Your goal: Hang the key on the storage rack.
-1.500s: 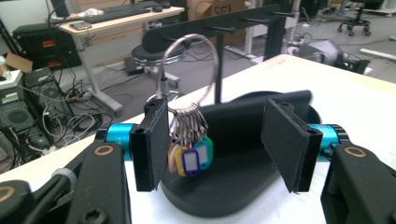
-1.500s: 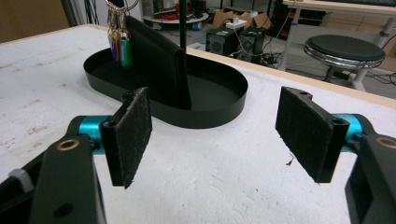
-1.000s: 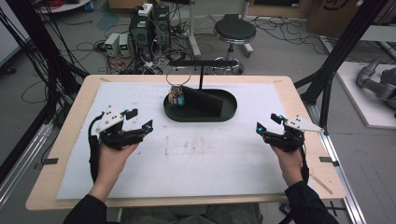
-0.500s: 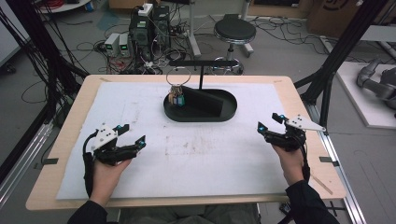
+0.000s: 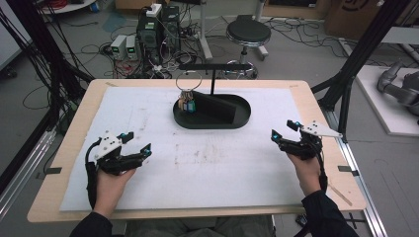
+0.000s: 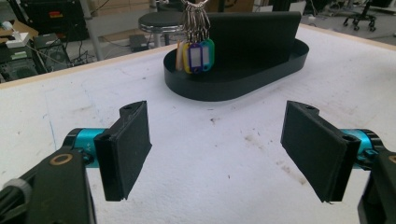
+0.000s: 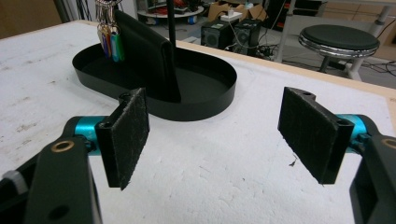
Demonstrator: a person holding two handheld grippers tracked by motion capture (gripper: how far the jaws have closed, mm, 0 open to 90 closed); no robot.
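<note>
High view: left claw (image 5: 134,143) has dropped back toward the counter's (image 5: 296,94) near left corner, jaws just opened wide and empty; right claw (image 5: 285,131) wide, empty; key bunch (image 5: 187,101) hangs over the black tray (image 5: 237,118) by the far edge, so no pickup begun.

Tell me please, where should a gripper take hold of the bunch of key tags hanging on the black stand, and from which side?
Probably the coloured tags at the bottom of the key ring. They hang flat and free below the stand's bar, so wide pads could close on their faces. Come from the left gripper side: the black upright panel in the tray blocks the other side.
</note>
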